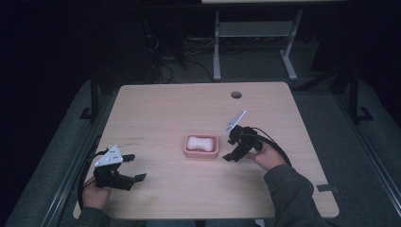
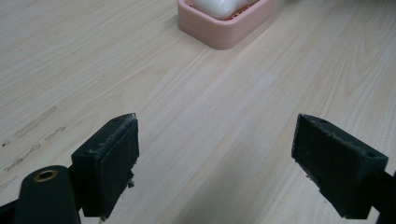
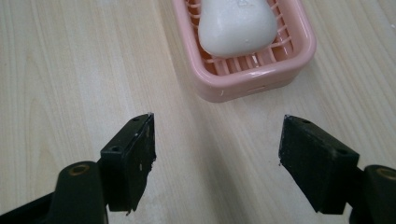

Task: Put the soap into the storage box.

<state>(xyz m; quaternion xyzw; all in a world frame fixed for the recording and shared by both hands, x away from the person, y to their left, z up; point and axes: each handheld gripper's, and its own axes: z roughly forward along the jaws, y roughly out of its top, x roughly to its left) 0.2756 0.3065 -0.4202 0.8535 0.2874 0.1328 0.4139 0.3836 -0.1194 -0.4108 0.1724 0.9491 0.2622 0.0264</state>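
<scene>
- High view: a white soap bar (image 1: 199, 142) lies in a pink soap dish (image 1: 188, 152) at the middle of the wooden table (image 1: 161, 109)
- Right gripper (image 1: 231, 148) hovers just beside the dish, jaws wide apart, holding nothing
- Left gripper (image 1: 134, 167) sits well apart near the table's edge, jaws spread, empty

Glossy pink plastic dish (image 3: 261, 74), matt wooden table (image 1: 156, 109)

Two black hand-held grippers are seen: the left hand-held gripper (image 1: 134, 167) is topped by a grey three-cornered plate, as is the right hand-held gripper (image 1: 231, 147). Black cables are trailed behind; grey-green sleeves are worn.
</scene>
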